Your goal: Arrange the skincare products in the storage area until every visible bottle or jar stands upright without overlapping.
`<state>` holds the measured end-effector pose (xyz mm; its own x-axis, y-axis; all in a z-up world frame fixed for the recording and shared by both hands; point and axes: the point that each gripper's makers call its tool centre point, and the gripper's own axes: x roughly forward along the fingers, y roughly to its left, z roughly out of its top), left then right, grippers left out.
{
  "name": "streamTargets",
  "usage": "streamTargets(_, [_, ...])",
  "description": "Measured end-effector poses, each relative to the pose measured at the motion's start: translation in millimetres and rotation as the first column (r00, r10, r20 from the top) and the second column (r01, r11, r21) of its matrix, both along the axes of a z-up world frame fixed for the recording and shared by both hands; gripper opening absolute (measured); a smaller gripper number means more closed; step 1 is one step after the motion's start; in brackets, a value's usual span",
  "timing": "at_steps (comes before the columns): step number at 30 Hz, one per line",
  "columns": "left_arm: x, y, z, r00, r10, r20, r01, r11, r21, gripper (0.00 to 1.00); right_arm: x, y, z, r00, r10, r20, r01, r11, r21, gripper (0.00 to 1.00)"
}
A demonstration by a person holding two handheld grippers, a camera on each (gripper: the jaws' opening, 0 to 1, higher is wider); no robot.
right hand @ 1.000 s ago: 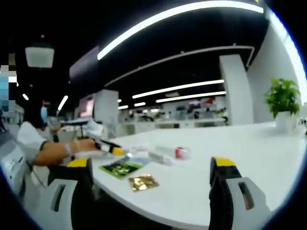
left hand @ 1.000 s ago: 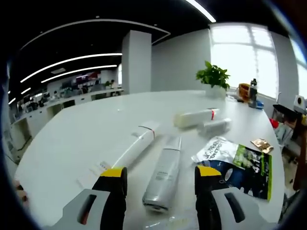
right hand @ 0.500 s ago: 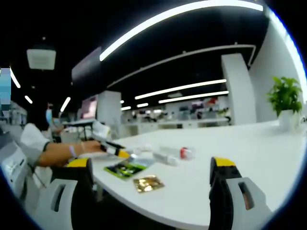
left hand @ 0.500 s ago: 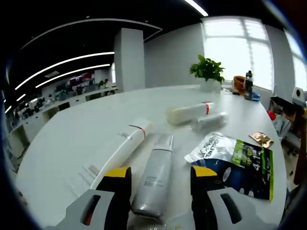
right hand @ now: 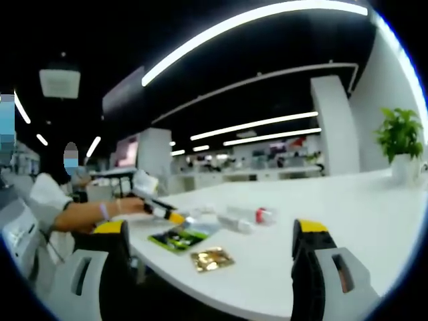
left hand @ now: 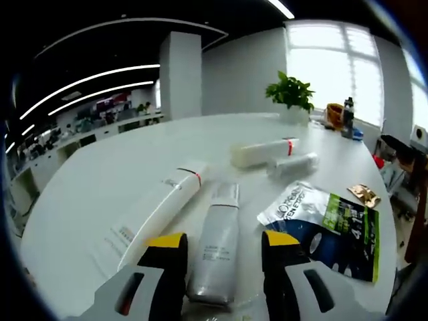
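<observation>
A silver-white bottle (left hand: 217,244) lies flat on the white table (left hand: 100,180), its base between the jaws of my left gripper (left hand: 223,241), which is open with a jaw on either side. To its left lies a long white tube (left hand: 160,210). Further off lie a white bottle with a red band (left hand: 264,152) and a smaller pale bottle (left hand: 293,165). My right gripper (right hand: 210,231) is open wide at the table's edge with nothing in it. From there I see the left gripper (right hand: 159,210) in a person's hand (right hand: 127,206), and the red-banded bottle (right hand: 246,215).
A glossy green and white sachet pack (left hand: 324,224) and a small gold packet (left hand: 365,194) lie to the right of the bottles. A potted plant (left hand: 289,93) and drink bottles (left hand: 348,119) stand at the far edge. An office with desks lies beyond.
My left gripper has moved forward and lower, so the silver-white bottle's base now sits between its jaws, which stand slightly closer together. The right gripper has hardly moved.
</observation>
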<state>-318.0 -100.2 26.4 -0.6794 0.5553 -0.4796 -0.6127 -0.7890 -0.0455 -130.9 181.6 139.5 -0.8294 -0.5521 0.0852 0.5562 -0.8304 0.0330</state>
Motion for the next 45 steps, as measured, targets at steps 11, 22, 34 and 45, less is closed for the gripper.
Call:
streamTargets(11, [-0.6,2,1.3,0.999,0.015,0.036,-0.015,1.0,0.015,0.26,-4,0,-5.7,1.0,0.013,0.018,-0.013,1.0,-0.008,1.0])
streamTargets(22, [-2.8,-4,14.9,0.983,0.045,0.177,-0.079,0.98,0.185,0.25,-2,-8,1.0,1.0,0.023,0.004,-0.023,1.0,0.001,1.0])
streamTargets(34, [12.8,3,26.4,0.984,0.022,0.175,-0.067,0.966,0.252,0.24,-4,-45,5.9,0.995,0.104,-0.001,-0.104,0.994,0.028,1.0])
streamTargets(45, [15.6,1,-1.0,0.98,0.026,0.197,-0.014,0.998,-0.061,0.25,-5,-49,-1.5,0.993,0.115,0.017,-0.115,0.992,0.043,1.0])
